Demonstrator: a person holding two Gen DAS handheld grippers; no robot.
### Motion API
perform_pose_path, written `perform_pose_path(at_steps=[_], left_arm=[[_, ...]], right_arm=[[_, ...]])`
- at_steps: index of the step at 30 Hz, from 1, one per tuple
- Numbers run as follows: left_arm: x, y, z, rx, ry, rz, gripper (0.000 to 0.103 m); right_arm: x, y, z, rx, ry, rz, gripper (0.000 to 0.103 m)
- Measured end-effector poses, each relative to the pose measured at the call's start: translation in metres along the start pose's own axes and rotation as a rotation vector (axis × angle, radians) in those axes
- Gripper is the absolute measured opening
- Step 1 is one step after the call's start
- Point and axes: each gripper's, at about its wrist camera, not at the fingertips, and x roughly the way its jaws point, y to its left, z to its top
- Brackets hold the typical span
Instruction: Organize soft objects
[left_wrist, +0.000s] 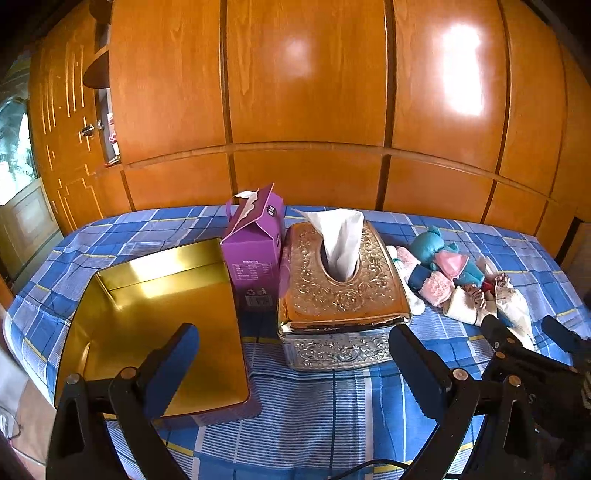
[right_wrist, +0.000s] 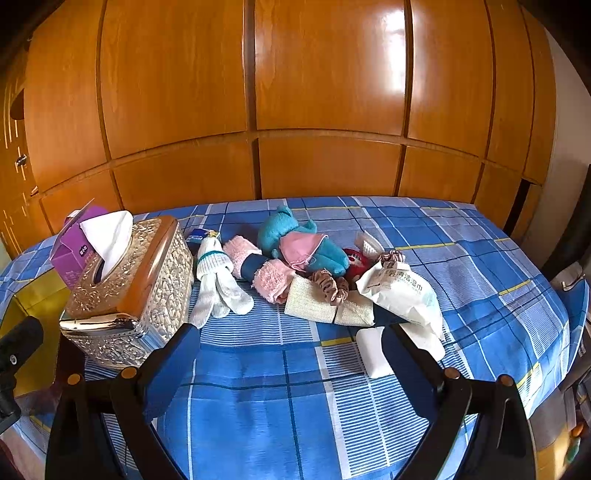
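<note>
Nearest the right camera, my right gripper (right_wrist: 291, 354) has its two black fingers (right_wrist: 173, 365) spread wide with nothing between them, low over a blue plaid sheet (right_wrist: 258, 406) that covers the bed. A small white bar-shaped pad (right_wrist: 373, 350) lies on the sheet just inside my right-hand finger, apparently touching it. Just beyond the fingertips sits the heap of soft things: a white packet of wipes (right_wrist: 402, 295), a beige folded cloth (right_wrist: 325, 306) with a brown scrunchie (right_wrist: 328, 286) on it, a pink fluffy sock (right_wrist: 273, 284), a pair of white gloves (right_wrist: 216, 284), and a teal plush toy (right_wrist: 291, 236) with a pink face mask (right_wrist: 299, 251) draped over it. All of it lies ahead of the open fingers, none held.

In the left view, my left gripper (left_wrist: 295, 365) is also wide open and empty. Its left finger (left_wrist: 170, 373) hangs over an open gold tin (left_wrist: 147, 306). Between the fingertips and slightly beyond stands an embossed metal tissue box (left_wrist: 343, 295) with a white tissue (left_wrist: 340, 236) sticking up. A purple carton (left_wrist: 255, 243) stands just behind the tin, close against the tissue box. The soft heap (left_wrist: 454, 273) lies to the right of the tissue box, well apart from my left fingers. Orange wooden wardrobe panels (left_wrist: 306, 92) rise behind the bed.
</note>
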Motion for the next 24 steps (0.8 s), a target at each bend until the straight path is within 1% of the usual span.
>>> perform_pose_path(at_steps=[6,15,24], left_arm=[[-0.001,-0.006,-0.002,0.040,-0.007,0.027,0.103],[-0.002,-0.013,-0.003,0.081,-0.006,0.019,0.103],[-0.003,-0.021,-0.003,0.109,0.004,-0.002,0.103]], right_arm=[[0.001,-0.002,-0.001,0.003,0.003,0.002,0.100],[0.002,-0.012,-0.001,0.016,0.003,-0.008,0.100],[0.011,-0.033,-0.006,0.052,0.026,-0.035,0.100]])
